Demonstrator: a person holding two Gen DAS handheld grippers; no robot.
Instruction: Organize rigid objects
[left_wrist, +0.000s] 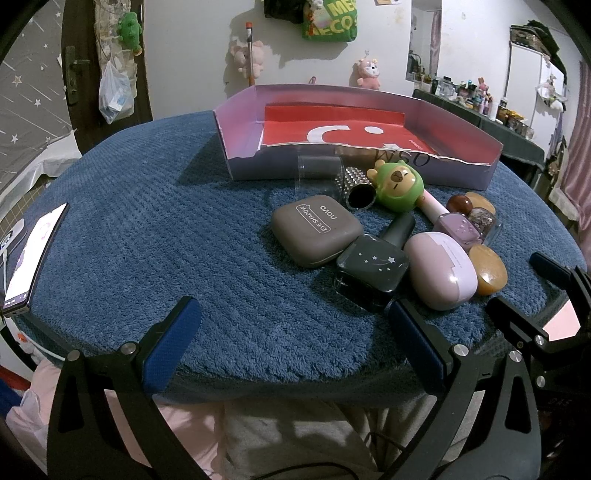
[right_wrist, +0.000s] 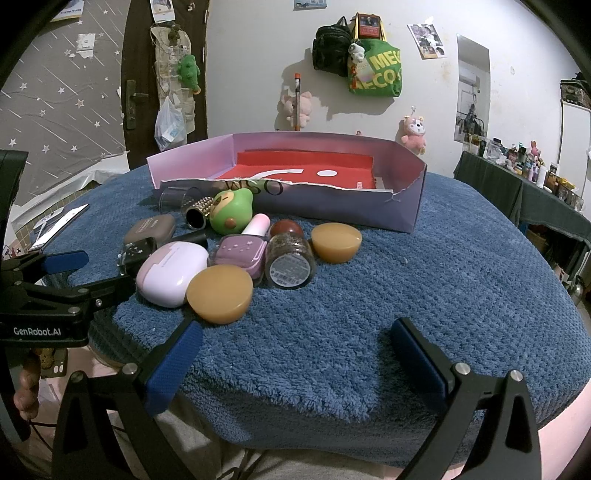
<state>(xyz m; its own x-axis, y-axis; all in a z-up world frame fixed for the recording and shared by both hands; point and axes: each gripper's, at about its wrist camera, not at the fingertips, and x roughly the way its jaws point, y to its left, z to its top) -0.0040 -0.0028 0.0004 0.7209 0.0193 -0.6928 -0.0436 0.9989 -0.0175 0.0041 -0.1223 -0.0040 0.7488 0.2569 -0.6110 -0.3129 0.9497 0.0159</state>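
Both the left gripper (left_wrist: 295, 343) and right gripper (right_wrist: 299, 354) hover with jaws apart and empty over the blue mat (right_wrist: 424, 295), near clustered cosmetics before the purple box (right_wrist: 332, 210).

Amber domes (right_wrist: 219, 294): 2
Nail polish bottles (left_wrist: 373, 267): 2 clear, maybe more
Compact cases (left_wrist: 316, 235): 2
Green toy (left_wrist: 397, 186): 1
Box (right_wrist: 332, 210): 1
Phone (left_wrist: 35, 254): 1

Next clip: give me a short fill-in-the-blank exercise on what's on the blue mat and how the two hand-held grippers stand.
1. Both hand-held grippers, left and right, are open and hold ____.
2. The grey compact is labelled EYE ____.
3. The lavender cardboard box has a ____ insert lying inside.
4. The green capybara-faced toy lies ____ the box, on the blue mat.

Missing words: nothing; SHADOW; red; outside
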